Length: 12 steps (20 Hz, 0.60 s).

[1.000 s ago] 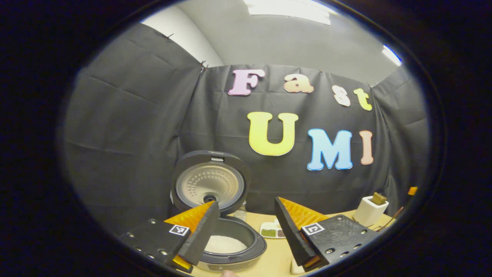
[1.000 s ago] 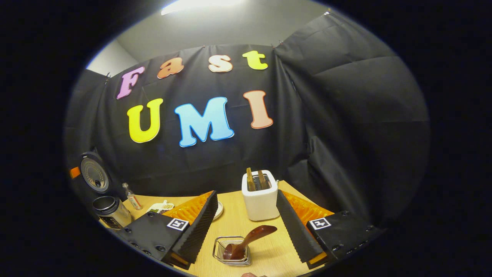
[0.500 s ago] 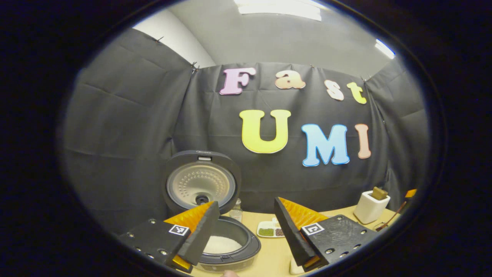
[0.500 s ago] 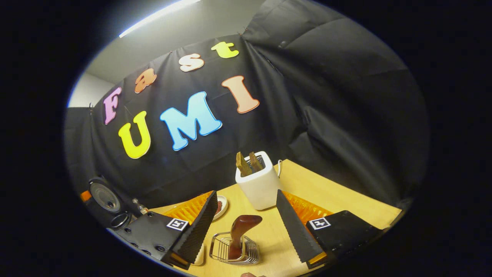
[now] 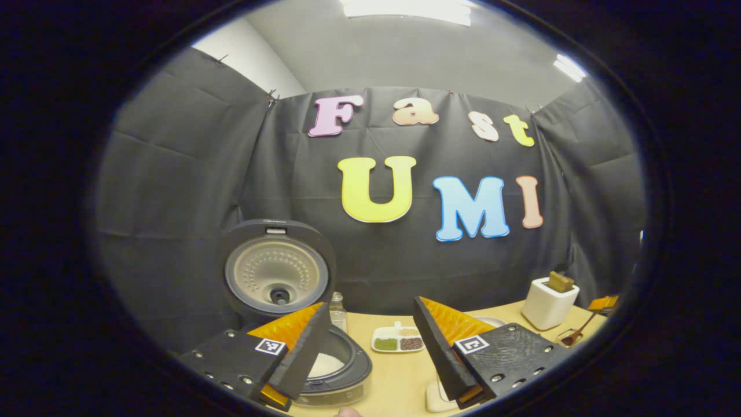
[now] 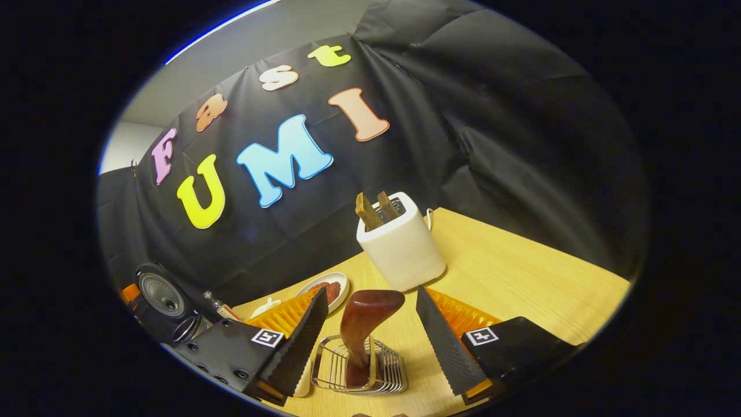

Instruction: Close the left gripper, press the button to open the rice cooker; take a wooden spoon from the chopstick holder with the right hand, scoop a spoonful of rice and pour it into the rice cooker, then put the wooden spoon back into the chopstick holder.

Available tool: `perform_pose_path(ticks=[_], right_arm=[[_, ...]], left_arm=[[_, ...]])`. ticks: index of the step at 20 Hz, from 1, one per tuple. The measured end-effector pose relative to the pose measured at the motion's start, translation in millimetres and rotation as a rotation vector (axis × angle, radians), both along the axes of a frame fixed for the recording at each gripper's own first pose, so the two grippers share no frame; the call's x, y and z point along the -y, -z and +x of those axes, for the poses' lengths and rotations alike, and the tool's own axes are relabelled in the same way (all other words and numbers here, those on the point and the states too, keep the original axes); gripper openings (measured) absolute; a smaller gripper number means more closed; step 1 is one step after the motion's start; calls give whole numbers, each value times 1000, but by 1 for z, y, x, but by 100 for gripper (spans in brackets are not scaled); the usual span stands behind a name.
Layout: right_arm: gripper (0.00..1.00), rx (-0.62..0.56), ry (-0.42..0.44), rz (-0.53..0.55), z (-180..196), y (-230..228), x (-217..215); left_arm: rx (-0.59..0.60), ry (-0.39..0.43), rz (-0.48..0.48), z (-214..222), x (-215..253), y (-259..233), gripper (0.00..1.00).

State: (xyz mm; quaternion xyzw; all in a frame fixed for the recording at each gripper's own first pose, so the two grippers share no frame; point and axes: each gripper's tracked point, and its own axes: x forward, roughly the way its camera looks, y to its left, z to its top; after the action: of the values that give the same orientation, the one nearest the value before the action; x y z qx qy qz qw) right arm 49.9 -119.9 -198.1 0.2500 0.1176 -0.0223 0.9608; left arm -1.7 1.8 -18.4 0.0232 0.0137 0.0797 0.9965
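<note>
The right gripper [image 6: 370, 341] hangs with its fingers spread wide, and the dark reddish-brown wooden spoon [image 6: 363, 324] stands right in the gap between them, touched by neither. The spoon sits in the silver wire chopstick holder [image 6: 360, 373], near the front edge of the pale wooden table [image 6: 521, 272]. Which end is up I cannot say for sure; a broad rounded end shows at the top and the narrow part drops into the wire. Its long axis runs close to upright, with the top leaning a little toward the white toaster [image 6: 400, 246] behind it.

This looks like the grasp step. To do it well, I'd say centre the wooden neck just below that broad top between the two fingers, close squarely across it, then lift along the spoon's own lean so it slides clear of the wires and doesn't drag the light holder along.

Over in the left gripper view, the left gripper [image 5: 370, 347] is also spread apart and pinching nothing. Beside it, toward the table's left end, the black round rice cooker [image 5: 333, 370] stands with its lid up, white rice showing in the pot. Just past it on the table rests a small white divided dish of green and brown grains [image 5: 397, 341].
</note>
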Motion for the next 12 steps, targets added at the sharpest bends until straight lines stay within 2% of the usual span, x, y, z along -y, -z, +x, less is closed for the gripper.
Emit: perform_pose_path(ticks=[5,7,9,11,12], right_arm=[[98,-12,-34,37,15,6,-10],[89,-7,-45,67,23,7,-14],[60,-12,-45,94,27,7,-15],[23,-30,-39,117,27,10,-13],[22,-45,-42,113,27,12,-13]], left_arm=[[7,-24,17,-5,-13,0,89],[-3,-28,-4,-8,-18,6,89],[-7,-61,-17,-9,-33,12,89],[-15,-88,-33,-11,-44,20,89],[-24,-99,-33,-11,-48,24,89]])
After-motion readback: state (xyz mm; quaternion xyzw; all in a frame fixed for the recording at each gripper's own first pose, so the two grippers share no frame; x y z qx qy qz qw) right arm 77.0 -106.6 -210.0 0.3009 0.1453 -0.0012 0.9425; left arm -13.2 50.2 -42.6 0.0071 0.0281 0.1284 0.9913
